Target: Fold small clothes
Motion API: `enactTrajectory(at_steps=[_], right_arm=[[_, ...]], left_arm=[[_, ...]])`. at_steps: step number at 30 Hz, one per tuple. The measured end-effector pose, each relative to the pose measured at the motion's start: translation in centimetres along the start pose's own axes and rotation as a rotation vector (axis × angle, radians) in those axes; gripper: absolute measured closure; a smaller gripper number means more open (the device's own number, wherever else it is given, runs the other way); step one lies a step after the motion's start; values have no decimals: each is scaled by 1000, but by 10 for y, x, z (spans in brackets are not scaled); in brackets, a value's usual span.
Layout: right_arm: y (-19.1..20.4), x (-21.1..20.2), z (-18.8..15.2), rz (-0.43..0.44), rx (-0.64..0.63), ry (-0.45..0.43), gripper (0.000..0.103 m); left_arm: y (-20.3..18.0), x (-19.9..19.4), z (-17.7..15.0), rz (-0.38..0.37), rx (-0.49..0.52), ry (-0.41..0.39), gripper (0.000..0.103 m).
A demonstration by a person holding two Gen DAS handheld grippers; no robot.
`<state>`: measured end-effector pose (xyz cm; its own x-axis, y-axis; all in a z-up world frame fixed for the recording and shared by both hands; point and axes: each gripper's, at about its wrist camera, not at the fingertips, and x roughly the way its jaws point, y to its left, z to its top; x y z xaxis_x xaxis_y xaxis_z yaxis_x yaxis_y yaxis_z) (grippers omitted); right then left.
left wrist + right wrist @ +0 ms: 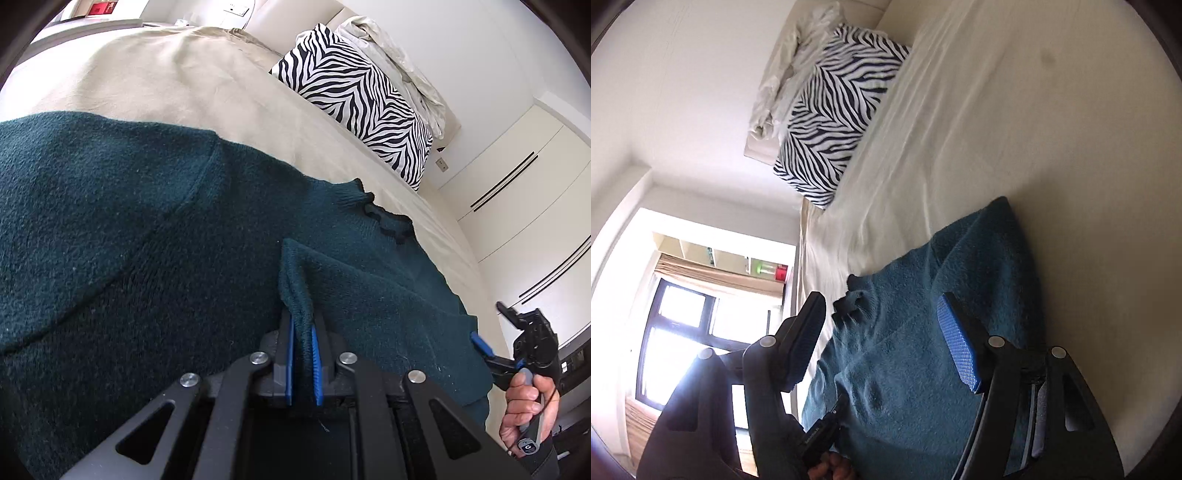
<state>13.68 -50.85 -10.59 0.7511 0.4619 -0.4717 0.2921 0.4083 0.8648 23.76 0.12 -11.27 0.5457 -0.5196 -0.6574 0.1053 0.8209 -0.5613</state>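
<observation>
A dark teal knitted sweater [155, 236] lies spread on the cream bed sheet [177, 74]. My left gripper [302, 328] is shut on a raised fold of the sweater, pinched between its blue pads. In the right wrist view the sweater [923, 369] lies under my right gripper [882, 325], whose jaws stand wide open and empty, one blue pad [960, 354] over the knit, the other finger [803, 339] past the bed's edge. The right gripper [484, 347] also shows in the left wrist view at the sweater's right edge, held by a hand.
A zebra-striped pillow [354, 96] and crumpled white bedding [399, 59] lie at the head of the bed. White wardrobe doors [517, 177] stand on the right. A window [683, 332] shows beyond the bed's edge in the right wrist view.
</observation>
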Motion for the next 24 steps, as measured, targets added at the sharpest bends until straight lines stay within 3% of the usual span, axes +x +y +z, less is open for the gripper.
enactTrajectory(at_steps=[1, 2, 6, 9, 13, 17, 21, 22, 23, 24], right_arm=[[-11, 8, 1, -57, 25, 19, 42], [-19, 10, -1, -59, 37, 24, 43], [-25, -11, -16, 1, 8, 30, 43], [-27, -34, -32, -1, 6, 55, 42], [-10, -52, -46, 76, -26, 61, 40], [-29, -26, -61, -33, -36, 117, 44], [-16, -42, -79, -74, -104, 73, 43], [-10, -50, -84, -80, -107, 61, 42], [-1, -59, -90, -76, -129, 46, 42], [9, -70, -99, -67, -162, 28, 42]], left_arm=[[0, 0, 0, 0, 3, -2, 90], [-1, 0, 0, -3, 2, -3, 90], [1, 0, 1, -14, -4, -5, 90], [4, -3, 0, -17, -5, -6, 90], [3, -5, -2, -14, -3, -8, 90], [3, -6, -2, -15, -2, -10, 90], [6, -9, 3, -50, -52, 33, 89], [5, -15, 6, -53, -68, 54, 86], [5, -27, 8, -53, -88, 49, 68], [5, -43, 9, -61, -104, 18, 42]])
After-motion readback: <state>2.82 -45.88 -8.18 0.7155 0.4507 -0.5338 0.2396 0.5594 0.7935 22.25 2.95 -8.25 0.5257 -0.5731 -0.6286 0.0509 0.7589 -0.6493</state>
